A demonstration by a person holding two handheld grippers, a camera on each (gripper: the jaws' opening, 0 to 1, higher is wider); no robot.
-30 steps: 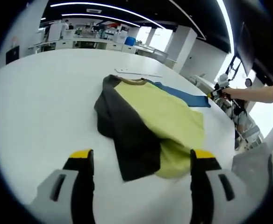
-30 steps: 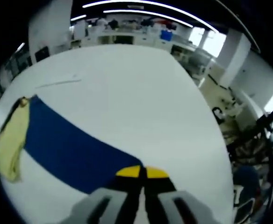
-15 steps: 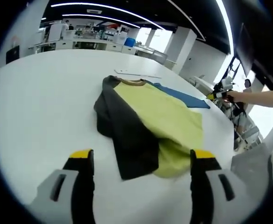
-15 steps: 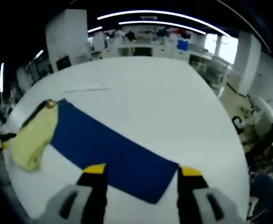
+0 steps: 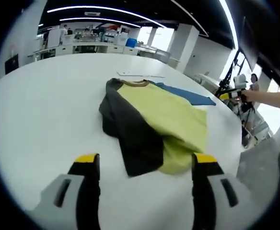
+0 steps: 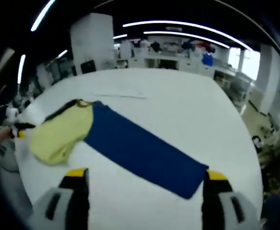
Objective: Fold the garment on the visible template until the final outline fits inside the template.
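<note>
Yellow-green T-shirt point(image 5: 173, 120) with dark sleeves lies crumpled on the white table point(image 5: 44, 110), partly covering a blue template point(image 6: 145, 151). Left gripper point(image 5: 142, 165) and right gripper point(image 6: 145, 179) both hover spread, empty.

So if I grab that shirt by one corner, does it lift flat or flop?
The shirt will probably flop: it already lies rumpled, with its dark sleeve folded across the yellow body. It looks like thin, light cloth, so it may slide on the smooth white table.
</note>
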